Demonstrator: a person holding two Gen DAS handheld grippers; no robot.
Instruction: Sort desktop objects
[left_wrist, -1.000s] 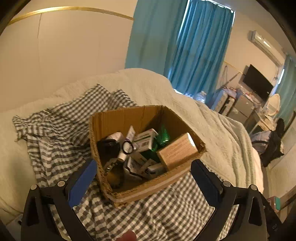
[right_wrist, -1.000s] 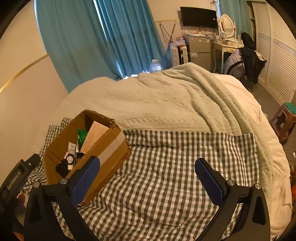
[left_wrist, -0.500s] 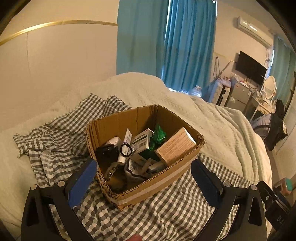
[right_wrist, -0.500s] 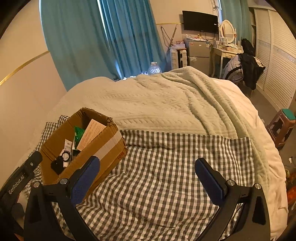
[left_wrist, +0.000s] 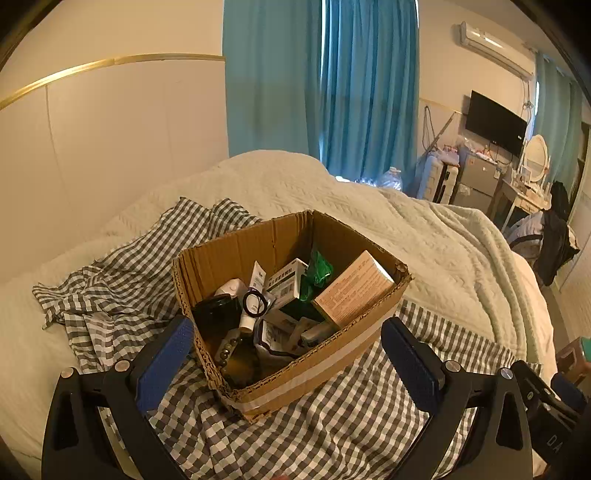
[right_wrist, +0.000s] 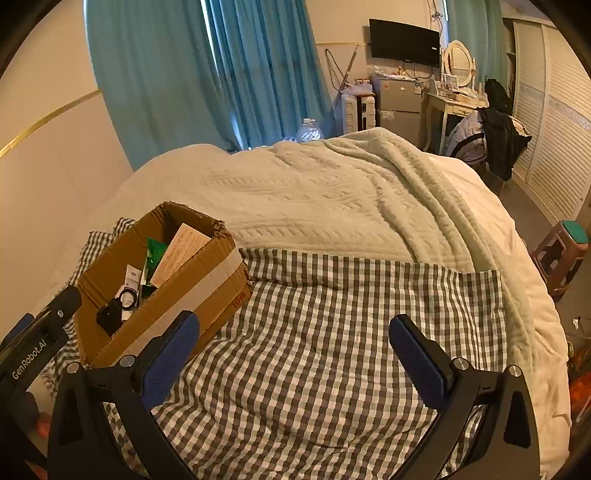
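Nothing is sorted yet, as far as I can judge — every item I can see sits inside the cardboard box (left_wrist: 295, 317), which rests on the checked cloth (right_wrist: 332, 332) spread over the bed (right_wrist: 332, 192). In the box I make out a tan carton (left_wrist: 352, 288) leaning at the right wall, a green packet (left_wrist: 319, 267), a white barcoded box (left_wrist: 286, 282), a white tube (left_wrist: 255, 291), a black jar (left_wrist: 216, 312) and a string of beads (left_wrist: 227, 345). My left hand-held gripper (left_wrist: 286, 363) hangs spread wide and empty just in front of the box, one blue pad to either side of its near corner. My right hand-held gripper (right_wrist: 293, 356) is likewise released, holding nothing, over the bare stretch of cloth beside the box — the likely place for laying things out. The whole sort is left to do.
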